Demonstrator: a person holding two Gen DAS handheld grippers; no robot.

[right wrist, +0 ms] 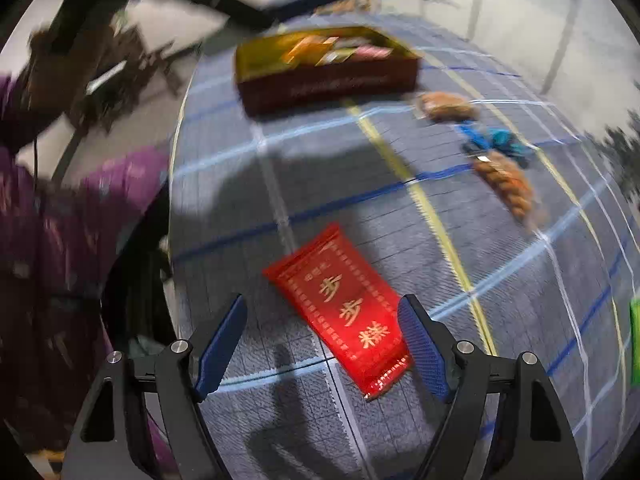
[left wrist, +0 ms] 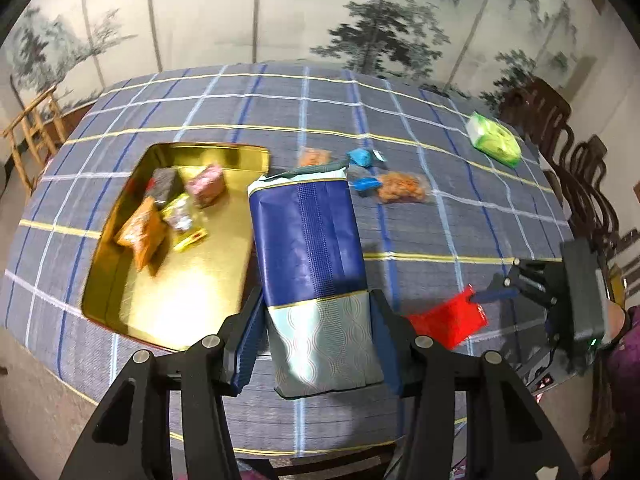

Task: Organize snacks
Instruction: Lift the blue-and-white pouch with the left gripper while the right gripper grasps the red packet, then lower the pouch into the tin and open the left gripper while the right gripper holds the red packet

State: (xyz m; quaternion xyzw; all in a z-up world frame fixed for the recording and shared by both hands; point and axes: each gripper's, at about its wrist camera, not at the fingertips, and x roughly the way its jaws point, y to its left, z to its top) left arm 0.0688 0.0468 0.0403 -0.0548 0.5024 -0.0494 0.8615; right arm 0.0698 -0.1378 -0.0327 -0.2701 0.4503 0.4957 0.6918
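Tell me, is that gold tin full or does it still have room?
Still roomy. The gold tin holds a few snack packets bunched at its far end, while most of its shiny floor is bare.

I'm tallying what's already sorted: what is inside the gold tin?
The gold tin holds an orange packet, a grey packet, a pink one and a yellow-silver one. Anything beneath them is covered; the near half is bare.
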